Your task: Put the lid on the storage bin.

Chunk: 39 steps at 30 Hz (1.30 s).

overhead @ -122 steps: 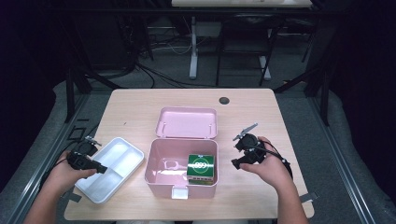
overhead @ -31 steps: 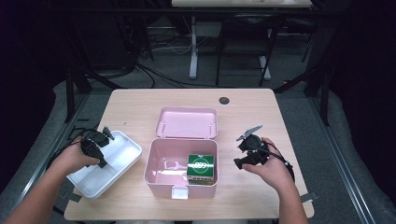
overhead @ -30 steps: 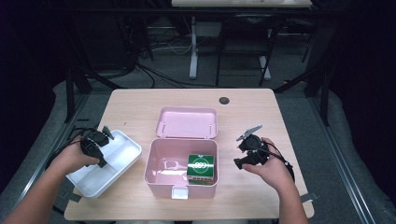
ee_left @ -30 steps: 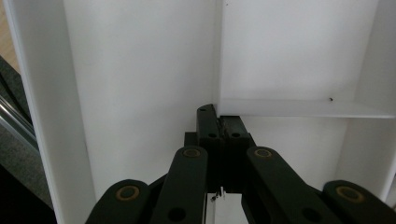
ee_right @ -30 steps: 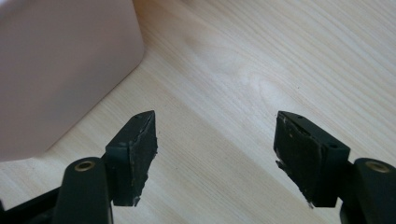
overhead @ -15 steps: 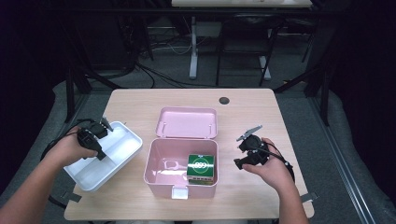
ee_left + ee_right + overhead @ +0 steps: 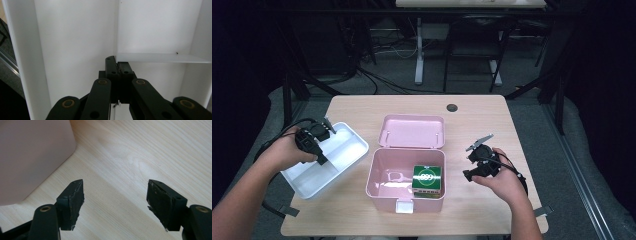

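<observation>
One white tray (image 7: 323, 160), lifted at its divider by the clamped left tongs (image 7: 319, 150), had risen left of the pink box (image 7: 406, 181); right tongs (image 7: 472, 160) waited wide apart, empty, beside the box.

White tray (image 7: 75, 37) cut off by every edge in left gripper view; pink box (image 7: 30, 152) cropped top-left in right gripper view.

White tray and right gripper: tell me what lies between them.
In the high view, the open pink box sits between the white tray and the right gripper, a green packet inside it.
</observation>
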Available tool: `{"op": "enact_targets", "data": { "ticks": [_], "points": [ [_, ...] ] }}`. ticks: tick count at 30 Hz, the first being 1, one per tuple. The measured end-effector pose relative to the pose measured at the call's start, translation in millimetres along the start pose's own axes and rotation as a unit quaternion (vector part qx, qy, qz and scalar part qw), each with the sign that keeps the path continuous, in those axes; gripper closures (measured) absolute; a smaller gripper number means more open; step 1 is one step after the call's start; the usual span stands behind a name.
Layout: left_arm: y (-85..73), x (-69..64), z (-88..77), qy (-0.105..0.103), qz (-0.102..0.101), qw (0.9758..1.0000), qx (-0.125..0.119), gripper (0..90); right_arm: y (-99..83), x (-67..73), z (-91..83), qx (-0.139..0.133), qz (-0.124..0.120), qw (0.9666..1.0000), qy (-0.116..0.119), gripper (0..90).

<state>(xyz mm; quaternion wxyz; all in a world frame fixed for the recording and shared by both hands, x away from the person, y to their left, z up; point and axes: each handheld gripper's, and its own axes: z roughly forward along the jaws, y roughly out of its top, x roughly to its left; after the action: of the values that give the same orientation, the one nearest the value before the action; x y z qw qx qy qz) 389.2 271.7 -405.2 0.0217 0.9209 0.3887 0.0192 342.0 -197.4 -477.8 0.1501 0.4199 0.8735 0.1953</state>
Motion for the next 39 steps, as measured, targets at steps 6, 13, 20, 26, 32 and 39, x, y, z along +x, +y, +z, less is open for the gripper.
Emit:
{"op": "enact_targets", "data": {
  "ticks": [6, 13, 20, 26, 32, 39],
  "points": [
    [7.7, -10.4, -12.9, 0.004, 0.018, 0.9998, -0.005, 88.9, -0.3, -0.5, 0.0, 0.001, 0.0, 1.0, 0.002, 30.1],
    [18.9, -22.0, -21.7, 0.013, 0.04, 0.9991, -0.008, 88.9, -0.4, -0.6, 0.7, 0.001, 0.0, 1.0, 0.0, 30.1],
    [31.9, -36.2, -27.0, 0.011, 0.079, 0.9968, -0.005, 88.9, -0.1, -0.9, 1.1, 0.012, -0.003, 0.9999, -0.002, 30.1],
    [43.1, -50.6, -30.2, 0.018, 0.118, 0.9928, -0.003, 88.9, -0.2, 0.0, 1.4, 0.001, -0.003, 1.0, 0.001, 30.0],
    [56.0, -66.7, -33.9, 0.021, 0.149, 0.9886, -0.006, 88.9, -0.3, -0.6, 1.6, 0.01, -0.002, 0.9999, 0.001, 30.1],
    [71.0, -86.7, -34.3, 0.018, 0.19, 0.9816, 0.0, 88.9, -0.5, -1.1, 1.7, 0.01, -0.003, 0.9999, 0.003, 30.1]
  ]
}}
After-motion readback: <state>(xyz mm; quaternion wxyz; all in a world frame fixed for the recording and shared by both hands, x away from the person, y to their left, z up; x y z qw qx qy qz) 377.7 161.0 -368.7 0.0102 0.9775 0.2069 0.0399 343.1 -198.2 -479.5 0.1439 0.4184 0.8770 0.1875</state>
